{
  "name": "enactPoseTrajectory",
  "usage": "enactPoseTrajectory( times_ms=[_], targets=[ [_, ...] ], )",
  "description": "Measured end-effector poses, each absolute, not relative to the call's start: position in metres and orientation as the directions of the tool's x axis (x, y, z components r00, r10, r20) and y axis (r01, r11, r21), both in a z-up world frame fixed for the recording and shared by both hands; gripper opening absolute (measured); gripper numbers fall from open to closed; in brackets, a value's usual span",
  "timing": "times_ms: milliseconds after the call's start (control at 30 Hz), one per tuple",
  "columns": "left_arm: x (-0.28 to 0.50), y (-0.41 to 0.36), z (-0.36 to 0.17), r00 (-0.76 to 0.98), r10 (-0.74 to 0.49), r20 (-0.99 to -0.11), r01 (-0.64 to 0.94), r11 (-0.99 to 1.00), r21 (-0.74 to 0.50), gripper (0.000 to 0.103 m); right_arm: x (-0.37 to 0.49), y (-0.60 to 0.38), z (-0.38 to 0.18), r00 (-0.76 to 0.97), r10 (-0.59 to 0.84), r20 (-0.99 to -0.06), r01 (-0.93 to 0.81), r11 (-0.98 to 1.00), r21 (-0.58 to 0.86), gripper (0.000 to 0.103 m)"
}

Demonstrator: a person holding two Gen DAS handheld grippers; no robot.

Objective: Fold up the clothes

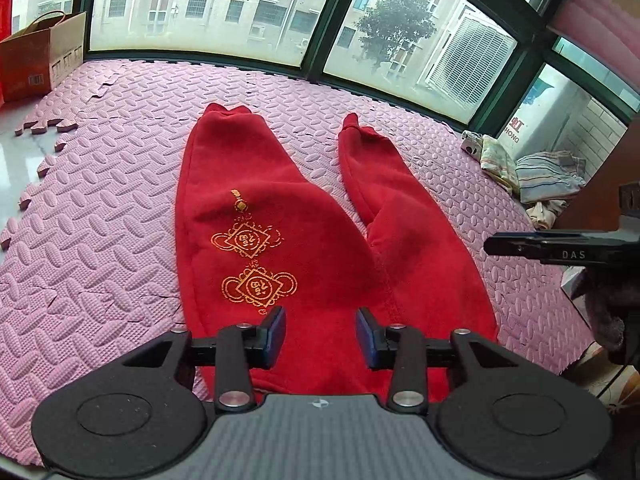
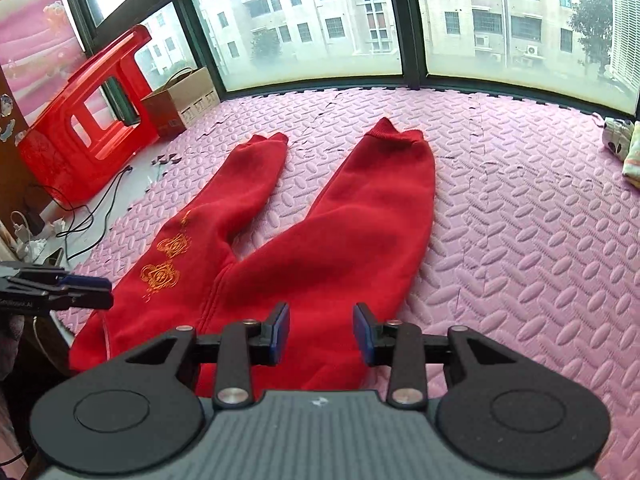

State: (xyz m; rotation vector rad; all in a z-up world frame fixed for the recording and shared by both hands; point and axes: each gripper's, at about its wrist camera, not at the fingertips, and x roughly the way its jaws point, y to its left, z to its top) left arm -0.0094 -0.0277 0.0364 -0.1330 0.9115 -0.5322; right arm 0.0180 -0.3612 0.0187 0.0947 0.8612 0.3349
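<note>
Red fleece trousers (image 1: 288, 184) lie flat on the pink foam mat (image 1: 100, 240), waist toward me and both legs spread toward the window. Gold emblems (image 1: 256, 284) mark the left leg. My left gripper (image 1: 320, 320) hovers over the waist on the emblem side, open, with cloth below its blue pads but nothing pinched. My right gripper (image 2: 321, 316) hangs open the same way over the other side of the trousers (image 2: 340, 240). Each gripper shows at the edge of the other's view: the right gripper (image 1: 520, 245) and the left gripper (image 2: 80, 288).
A cardboard box (image 1: 44, 56) stands at the far left by the window. A red plastic stool (image 2: 88, 112) and cables (image 2: 92, 208) sit on bare floor left of the mat (image 2: 540, 240). Folded striped cloths (image 1: 548, 176) lie at the right.
</note>
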Motion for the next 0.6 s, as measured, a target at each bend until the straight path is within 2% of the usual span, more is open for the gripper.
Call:
enactPoseTrajectory(
  times_ms=[200, 433, 533, 600],
  targets=[
    [0.008, -0.041, 0.017, 0.454, -0.506, -0.734, 0.359, 0.857, -0.368, 0.041, 0.090, -0.354, 0.020, 0.631, 0.275, -0.725, -0.240, 0.958, 0.156, 0.035],
    [0.015, -0.041, 0.009, 0.436, -0.506, -0.744, 0.349, 0.857, -0.379, 0.041, 0.181, -0.317, -0.003, 0.598, 0.317, -0.736, -0.298, 0.941, 0.163, 0.035],
    [0.017, -0.042, 0.007, 0.432, -0.507, -0.746, 0.360, 0.855, -0.373, 0.041, 0.206, -0.312, -0.019, 0.589, 0.312, -0.745, -0.272, 0.945, 0.180, 0.034],
    [0.018, -0.043, 0.006, 0.426, -0.510, -0.747, 0.367, 0.852, -0.372, 0.041, 0.221, -0.309, -0.029, 0.584, 0.307, -0.751, -0.254, 0.948, 0.191, 0.028]
  ],
)
